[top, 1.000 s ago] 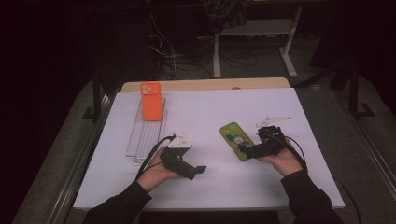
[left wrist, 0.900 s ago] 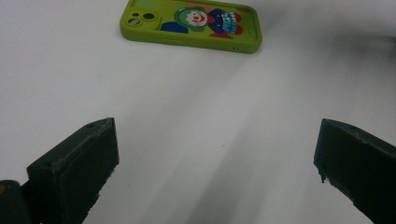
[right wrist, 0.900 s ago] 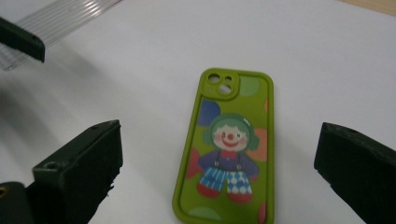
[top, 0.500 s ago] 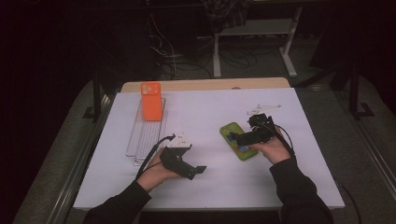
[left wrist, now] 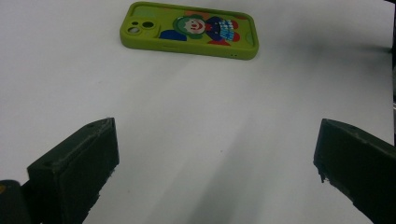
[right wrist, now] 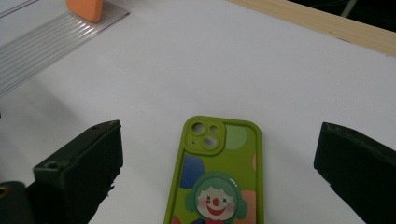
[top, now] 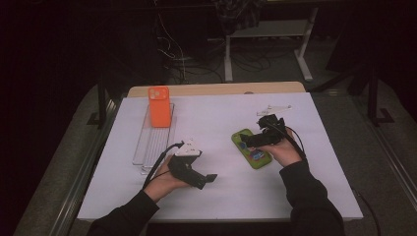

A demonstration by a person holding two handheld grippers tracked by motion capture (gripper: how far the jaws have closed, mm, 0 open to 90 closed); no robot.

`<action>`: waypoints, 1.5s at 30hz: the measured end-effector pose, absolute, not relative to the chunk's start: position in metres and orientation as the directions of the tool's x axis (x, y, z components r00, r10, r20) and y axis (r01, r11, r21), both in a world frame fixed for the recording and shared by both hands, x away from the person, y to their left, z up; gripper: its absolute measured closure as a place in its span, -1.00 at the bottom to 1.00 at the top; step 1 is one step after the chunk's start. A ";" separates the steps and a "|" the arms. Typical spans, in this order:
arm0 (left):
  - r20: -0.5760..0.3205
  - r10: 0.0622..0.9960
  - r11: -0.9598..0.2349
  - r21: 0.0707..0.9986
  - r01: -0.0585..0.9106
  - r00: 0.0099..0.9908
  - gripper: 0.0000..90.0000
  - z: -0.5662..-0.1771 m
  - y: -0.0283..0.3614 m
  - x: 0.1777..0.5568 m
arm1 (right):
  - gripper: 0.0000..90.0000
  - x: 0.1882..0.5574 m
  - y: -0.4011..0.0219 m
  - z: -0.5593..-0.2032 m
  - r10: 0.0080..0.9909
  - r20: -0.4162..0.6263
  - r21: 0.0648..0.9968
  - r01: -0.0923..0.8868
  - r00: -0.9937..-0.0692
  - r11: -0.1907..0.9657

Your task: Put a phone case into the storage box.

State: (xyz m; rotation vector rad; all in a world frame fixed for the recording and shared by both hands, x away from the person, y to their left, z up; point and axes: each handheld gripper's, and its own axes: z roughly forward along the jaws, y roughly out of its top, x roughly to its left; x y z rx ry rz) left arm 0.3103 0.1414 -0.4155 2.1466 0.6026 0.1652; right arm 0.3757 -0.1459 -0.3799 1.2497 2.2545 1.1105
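The right tool [top: 253, 140] has travelled leftward, away from the tabletop's right edge: a second ago it sat beside the green phone case [top: 251, 148], and now it hangs over the case's far end, its jaws spread wide and holding nothing. In the right gripper view the case [right wrist: 217, 176] lies flat between those two black jaws, camera cutout pointing ahead, with white tabletop showing on either side of it (so neither jaw touches it). The case itself has not shifted; it rests right of the tabletop's centre, nearer the near edge than the far one, its clown picture facing up. The left tool [top: 196, 174] has stayed put close to the near edge, left of centre, and its jaws are also wide apart and empty; in the left gripper view the case [left wrist: 188, 30] lies well ahead of them across bare white tabletop [left wrist: 196, 116]. Toward the far left corner the orange phone case [top: 159, 106] stands where it did before at the far end of the clear ribbed tray [top: 154, 142], and the small white bracket [top: 273, 108] near the far right corner is likewise unmoved.
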 end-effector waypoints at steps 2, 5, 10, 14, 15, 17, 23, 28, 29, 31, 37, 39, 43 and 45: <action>-0.097 0.478 -0.497 0.790 0.360 0.873 -1.00 -0.416 0.141 0.310 | -1.00 0.376 -0.147 -0.381 0.825 0.077 0.765 0.564 -0.560 0.312; -0.099 0.482 -0.500 0.785 0.366 0.871 -1.00 -0.416 0.141 0.310 | -1.00 0.376 -0.146 -0.383 0.831 0.075 0.761 0.571 -0.551 0.310; -0.097 0.480 -0.498 0.787 0.363 0.872 -1.00 -0.416 0.141 0.310 | -1.00 0.376 -0.145 -0.389 0.829 0.077 0.750 0.579 -0.555 0.318; -0.092 0.477 -0.501 0.789 0.356 0.874 -1.00 -0.416 0.142 0.311 | -1.00 0.376 -0.144 -0.395 0.831 0.079 0.739 0.592 -0.550 0.322; -0.093 0.479 -0.500 0.789 0.358 0.873 -1.00 -0.416 0.142 0.311 | -1.00 0.376 -0.144 -0.396 0.831 0.077 0.739 0.592 -0.550 0.323; -0.105 0.483 -0.495 0.786 0.370 0.869 -1.00 -0.416 0.141 0.310 | -1.00 0.376 -0.144 -0.399 0.834 0.076 0.736 0.595 -0.547 0.324; -0.105 0.482 -0.496 0.785 0.370 0.870 -1.00 -0.417 0.141 0.310 | -1.00 0.376 -0.142 -0.411 0.845 0.072 0.713 0.619 -0.531 0.328; -0.102 0.479 -0.501 0.784 0.367 0.872 -1.00 -0.417 0.140 0.310 | -1.00 0.376 -0.141 -0.420 0.851 0.065 0.686 0.643 -0.521 0.341; -0.099 0.479 -0.505 0.782 0.366 0.872 -1.00 -0.417 0.140 0.310 | -1.00 0.376 -0.141 -0.421 0.854 0.067 0.681 0.649 -0.517 0.339; -0.100 0.480 -0.504 0.782 0.367 0.871 -1.00 -0.418 0.140 0.310 | -1.00 0.375 -0.140 -0.425 0.855 0.045 0.671 0.650 -0.517 0.357; -0.101 0.479 -0.504 0.782 0.367 0.872 -1.00 -0.418 0.140 0.310 | -0.99 0.373 -0.140 -0.435 0.863 0.033 0.634 0.679 -0.503 0.372; -0.097 0.479 -0.507 0.781 0.365 0.873 -1.00 -0.418 0.140 0.310 | -0.97 0.373 -0.139 -0.438 0.865 0.027 0.622 0.685 -0.502 0.378; -0.099 0.479 -0.505 0.782 0.366 0.872 -1.00 -0.418 0.140 0.310 | -0.94 0.371 -0.138 -0.442 0.863 0.026 0.595 0.701 -0.505 0.393; -0.099 0.480 -0.505 0.781 0.366 0.872 -1.00 -0.418 0.140 0.310 | -0.91 0.371 -0.138 -0.444 0.862 0.025 0.590 0.704 -0.506 0.396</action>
